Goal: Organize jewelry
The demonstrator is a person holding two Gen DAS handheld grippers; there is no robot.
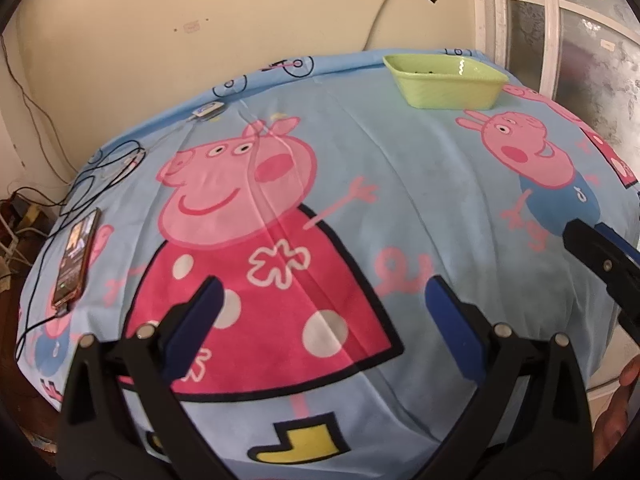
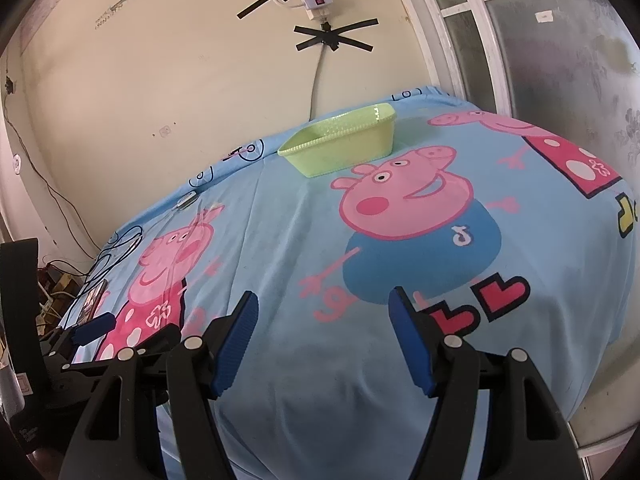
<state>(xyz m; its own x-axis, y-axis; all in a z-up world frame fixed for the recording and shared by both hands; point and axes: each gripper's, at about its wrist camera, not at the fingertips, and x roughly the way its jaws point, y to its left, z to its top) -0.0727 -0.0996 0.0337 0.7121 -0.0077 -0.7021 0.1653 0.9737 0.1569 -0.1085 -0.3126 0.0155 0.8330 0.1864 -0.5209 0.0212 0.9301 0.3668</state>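
Note:
A light green plastic basket [image 1: 448,82] stands at the far side of the table, near the wall; it also shows in the right wrist view [image 2: 344,146]. Small dark items lie inside it, too small to identify. My left gripper [image 1: 324,292] is open and empty above the pink cartoon dress print, near the table's front. My right gripper [image 2: 324,304] is open and empty above the blue cartoon pig print. Part of the right gripper [image 1: 600,264] shows at the right edge of the left wrist view. No loose jewelry shows on the cloth.
A blue cartoon-print cloth [image 1: 420,200] covers the table. A phone [image 1: 76,256] with a cable lies at the left edge, with black cables [image 1: 112,168] and a small white device [image 1: 208,110] behind it. A wall and a window frame [image 2: 460,40] stand behind the table.

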